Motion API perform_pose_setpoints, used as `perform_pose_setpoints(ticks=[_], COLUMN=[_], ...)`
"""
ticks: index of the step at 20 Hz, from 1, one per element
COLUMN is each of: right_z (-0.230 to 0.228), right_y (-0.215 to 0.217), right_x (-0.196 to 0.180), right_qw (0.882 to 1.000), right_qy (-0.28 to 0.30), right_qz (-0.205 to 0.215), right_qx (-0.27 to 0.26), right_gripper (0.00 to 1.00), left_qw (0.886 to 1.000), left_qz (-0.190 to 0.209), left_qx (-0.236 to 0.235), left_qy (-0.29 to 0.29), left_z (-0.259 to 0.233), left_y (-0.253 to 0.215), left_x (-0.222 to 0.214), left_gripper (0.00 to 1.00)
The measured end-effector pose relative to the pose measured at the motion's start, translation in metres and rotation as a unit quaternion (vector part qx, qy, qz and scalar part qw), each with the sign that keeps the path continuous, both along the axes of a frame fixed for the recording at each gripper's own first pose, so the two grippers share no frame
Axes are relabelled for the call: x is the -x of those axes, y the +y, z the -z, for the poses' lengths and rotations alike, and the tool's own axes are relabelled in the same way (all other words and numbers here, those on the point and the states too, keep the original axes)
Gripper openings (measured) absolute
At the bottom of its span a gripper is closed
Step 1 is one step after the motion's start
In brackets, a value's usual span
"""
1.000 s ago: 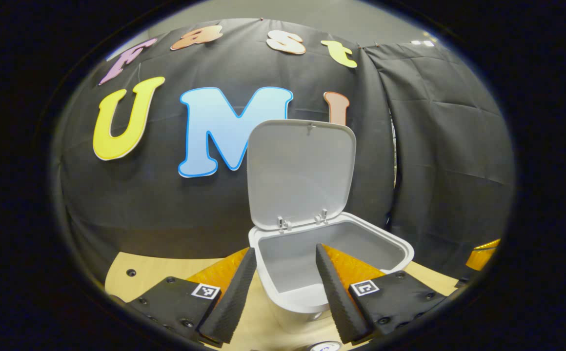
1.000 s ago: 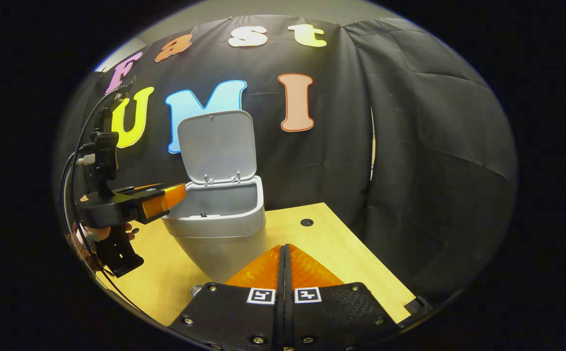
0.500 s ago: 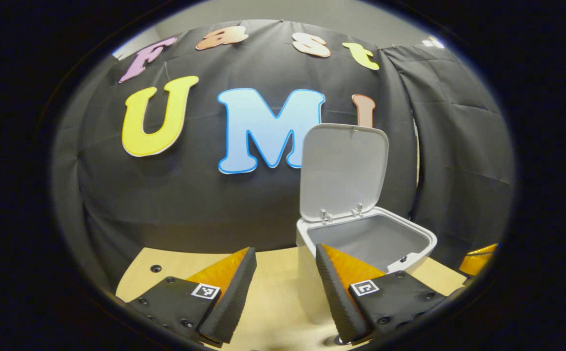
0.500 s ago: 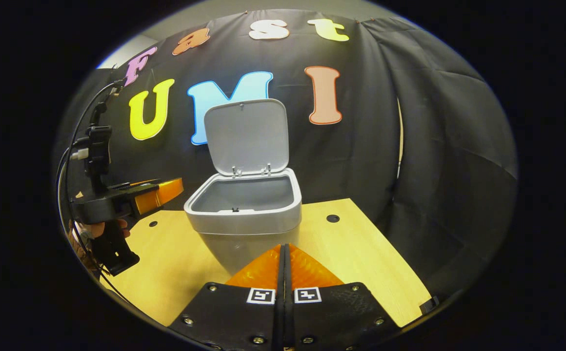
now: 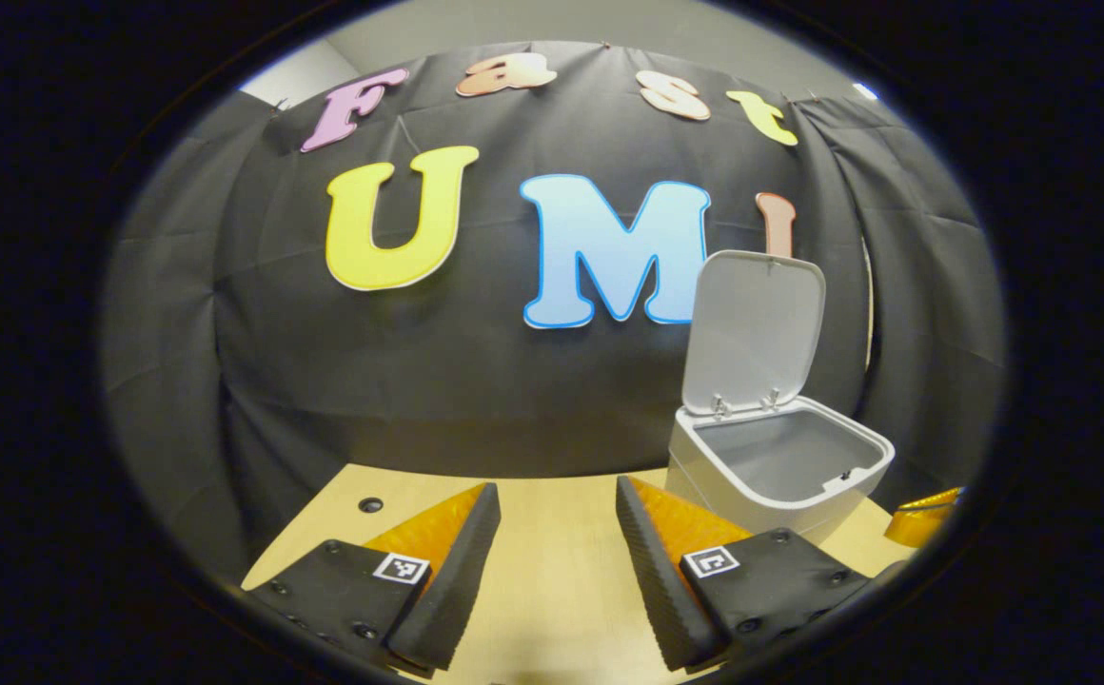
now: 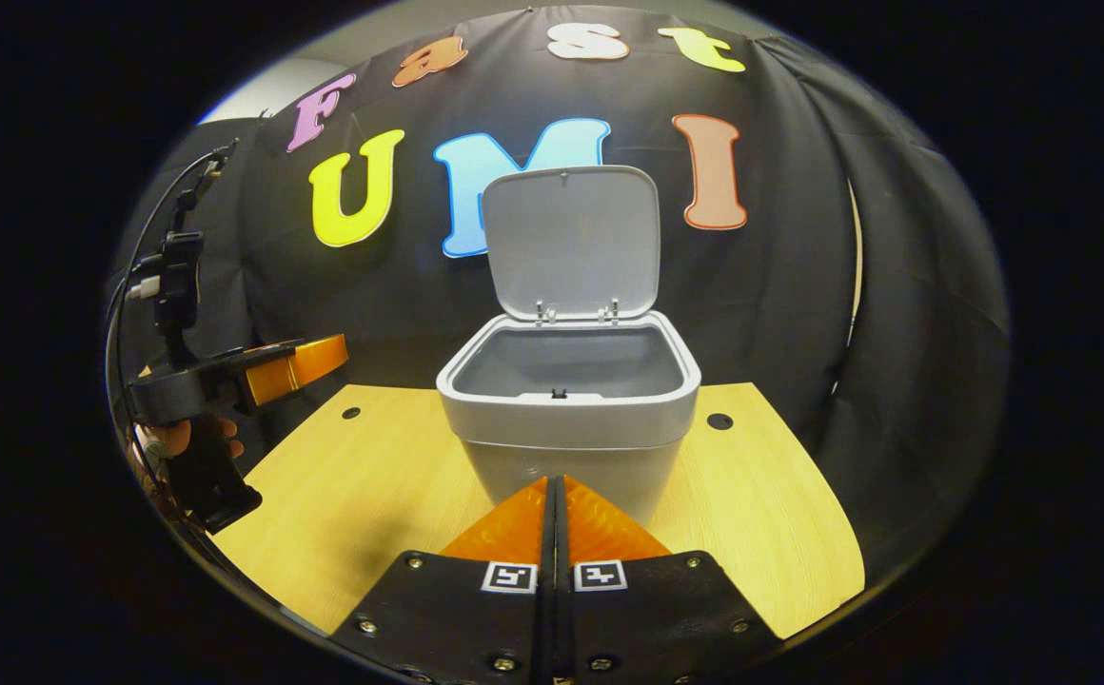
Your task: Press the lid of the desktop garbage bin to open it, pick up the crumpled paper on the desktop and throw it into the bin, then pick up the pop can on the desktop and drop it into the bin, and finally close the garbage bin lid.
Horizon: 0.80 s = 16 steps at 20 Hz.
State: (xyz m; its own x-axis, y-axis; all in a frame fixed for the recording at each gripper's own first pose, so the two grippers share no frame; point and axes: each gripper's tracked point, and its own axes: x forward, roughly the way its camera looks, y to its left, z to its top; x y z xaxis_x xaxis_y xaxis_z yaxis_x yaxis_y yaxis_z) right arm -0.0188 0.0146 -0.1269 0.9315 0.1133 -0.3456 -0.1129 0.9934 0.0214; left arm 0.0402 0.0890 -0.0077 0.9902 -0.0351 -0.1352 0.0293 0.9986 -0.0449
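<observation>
Left gripper (image 5: pixel 549 533): jaws spread wide, nothing between them, only bare wooden desktop (image 5: pixel 552 590) in the gap. A second ago the bin sat right between its fingers; now the bin (image 5: pixel 771 476) is off to the right of that view, beyond the right finger. So the left gripper has swung away leftward, and it has not changed its spread.

Right gripper (image 6: pixel 554 533): fingers pressed together, nothing held, same as a second ago. Its view has re-centred: bin (image 6: pixel 571 419) now dead ahead just past the fingertips, where earlier it was left of centre.

Bin stands on the desktop (image 6: pixel 362 495) near the back edge, lid (image 6: pixel 571 238) hinged up and upright against the black cloth wall (image 6: pixel 799 314), same open angle throughout. Visible part of the inside is grey wall; can't see the bottom.

In the right gripper view, the left gripper (image 6: pixel 295 362) is far left, held by a hand (image 6: pixel 171 440), well apart from the bin; earlier its tips were just beside the rim.
</observation>
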Motion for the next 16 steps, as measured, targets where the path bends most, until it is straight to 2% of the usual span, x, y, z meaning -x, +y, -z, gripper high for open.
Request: perform_pose_setpoints(ticks=[1, 4, 5, 7, 8, 9, 10, 11, 12, 14, 16], right_z=[0.003, 0.007, 0.009, 0.013, 0.013, 0.015, 0.017, 0.019, 0.024, 0.034, 0.046], right_y=[0.007, 0.022, 0.025, 0.031, 0.033, 0.035, 0.038, 0.041, 0.045, 0.048, 0.050], right_x=[0.000, -0.001, -0.001, 0.001, 0.002, 0.001, 0.003, 0.003, 0.005, 0.004, 0.003], right_qw=[1.000, 0.999, 0.999, 0.998, 0.998, 0.998, 0.998, 0.997, 0.996, 0.995, 0.994], right_qy=[0.003, 0.009, 0.012, 0.020, 0.022, 0.025, 0.029, 0.033, 0.041, 0.059, 0.080], right_qz=[-0.013, -0.037, -0.044, -0.053, -0.057, -0.060, -0.064, -0.068, -0.072, -0.074, -0.071], right_qx=[0.001, 0.003, 0.003, -0.001, -0.003, -0.005, -0.007, -0.010, -0.011, -0.011, -0.008], right_gripper=[0.00, 0.00, 0.02, 0.09, 0.17, 0.26, 0.38, 0.45, 0.60, 0.73, 0.76], left_qw=[1.000, 1.000, 1.000, 1.000, 1.000, 1.000, 1.000, 1.000, 1.000, 0.999, 0.999], left_qz=[-0.009, -0.020, -0.024, -0.028, -0.029, -0.029, -0.029, -0.029, -0.029, -0.032, -0.037], left_qx=[0.001, 0.003, 0.004, 0.007, 0.007, 0.008, 0.008, 0.009, 0.009, 0.009, 0.010], left_qy=[0.000, 0.001, 0.001, 0.001, 0.001, 0.002, 0.002, 0.002, 0.003, 0.005, 0.007], left_z=[0.000, 0.001, 0.002, 0.002, 0.003, 0.003, 0.003, 0.004, 0.005, 0.006, 0.008], left_y=[0.008, 0.018, 0.022, 0.025, 0.025, 0.026, 0.026, 0.026, 0.027, 0.031, 0.036], left_x=[0.006, 0.013, 0.016, 0.019, 0.020, 0.021, 0.021, 0.022, 0.021, 0.024, 0.025], left_gripper=[0.85, 0.85, 0.82, 0.85, 0.82, 0.85, 0.82, 0.85, 0.85, 0.82, 0.85])
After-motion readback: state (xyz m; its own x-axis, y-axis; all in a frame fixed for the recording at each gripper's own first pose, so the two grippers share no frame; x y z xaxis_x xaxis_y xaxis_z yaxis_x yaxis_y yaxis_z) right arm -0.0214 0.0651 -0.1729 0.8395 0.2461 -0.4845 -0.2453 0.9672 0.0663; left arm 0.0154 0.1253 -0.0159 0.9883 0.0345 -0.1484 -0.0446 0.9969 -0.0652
